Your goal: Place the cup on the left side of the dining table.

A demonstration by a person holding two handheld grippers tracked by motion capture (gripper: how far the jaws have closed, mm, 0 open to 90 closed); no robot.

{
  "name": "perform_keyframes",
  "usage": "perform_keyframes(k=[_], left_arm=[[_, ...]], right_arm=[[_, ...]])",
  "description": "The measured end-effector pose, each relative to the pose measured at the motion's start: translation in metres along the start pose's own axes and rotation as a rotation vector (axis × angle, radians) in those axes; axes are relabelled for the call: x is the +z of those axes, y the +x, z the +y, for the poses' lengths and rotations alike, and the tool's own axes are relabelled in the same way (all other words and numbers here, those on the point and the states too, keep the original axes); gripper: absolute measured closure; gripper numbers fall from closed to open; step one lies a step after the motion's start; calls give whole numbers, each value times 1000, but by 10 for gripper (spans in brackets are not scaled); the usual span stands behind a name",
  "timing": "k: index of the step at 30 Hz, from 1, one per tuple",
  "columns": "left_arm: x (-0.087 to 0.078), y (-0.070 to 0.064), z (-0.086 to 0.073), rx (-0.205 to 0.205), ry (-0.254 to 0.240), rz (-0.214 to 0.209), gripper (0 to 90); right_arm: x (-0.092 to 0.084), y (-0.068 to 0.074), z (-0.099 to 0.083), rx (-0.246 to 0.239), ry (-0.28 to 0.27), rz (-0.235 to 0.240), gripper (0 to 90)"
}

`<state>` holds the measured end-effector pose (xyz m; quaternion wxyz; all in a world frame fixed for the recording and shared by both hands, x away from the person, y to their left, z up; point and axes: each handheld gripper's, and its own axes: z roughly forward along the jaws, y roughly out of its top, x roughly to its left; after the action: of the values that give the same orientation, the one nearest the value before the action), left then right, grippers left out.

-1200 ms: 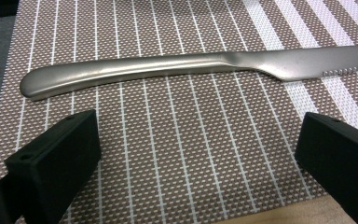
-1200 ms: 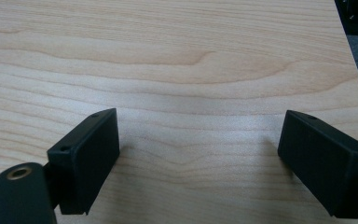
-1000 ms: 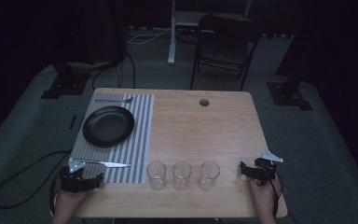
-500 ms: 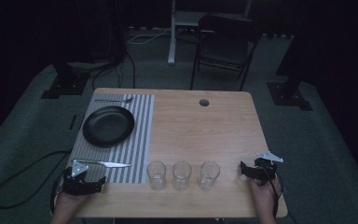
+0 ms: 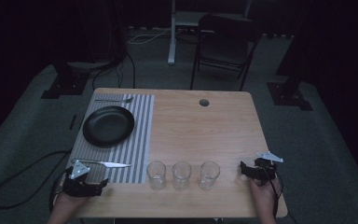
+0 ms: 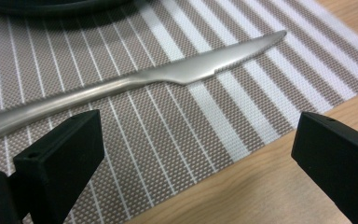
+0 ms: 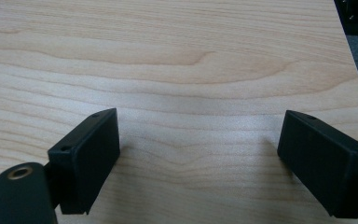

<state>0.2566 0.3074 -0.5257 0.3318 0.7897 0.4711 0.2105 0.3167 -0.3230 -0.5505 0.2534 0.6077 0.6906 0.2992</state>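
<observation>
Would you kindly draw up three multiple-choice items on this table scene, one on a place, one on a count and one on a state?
1. Where does the knife lie?
A. on the striped placemat
B. inside a glass
C. on the floor

2. How many glasses stand in the row?
A. one
B. three
C. five

3. How are the jaws of the left claw?
A. shut on the knife
B. shut on nothing
C. open

Answers: 1 A, the left gripper view shows the knife flat on the stripes, near the black plate; 2 B, the high view shows three in a line; 3 C, the jaws stand wide apart with nothing between them.
</observation>
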Motion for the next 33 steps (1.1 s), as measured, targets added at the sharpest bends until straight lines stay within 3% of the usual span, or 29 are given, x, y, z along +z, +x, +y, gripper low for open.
perform_keyframes(k=[2,5,11,23,24,33], left_arm=[[0,0,0,0,0,0,28],[-8,-2,3,-6,-43,-32,40],[-12,-16,21,64,-61,-59,40],[-15,-29,46,104,-86,-130,41],[-16,-31,48,108,-94,-119,41],[-19,-47,71,167,-117,-156,52]], right_arm=[[0,0,0,0,0,0,124],[0,0,0,0,0,0,124],[0,0,0,0,0,0,124],[0,0,0,1,0,0,124],[0,0,0,1,0,0,124],[0,0,0,-1,0,0,124]])
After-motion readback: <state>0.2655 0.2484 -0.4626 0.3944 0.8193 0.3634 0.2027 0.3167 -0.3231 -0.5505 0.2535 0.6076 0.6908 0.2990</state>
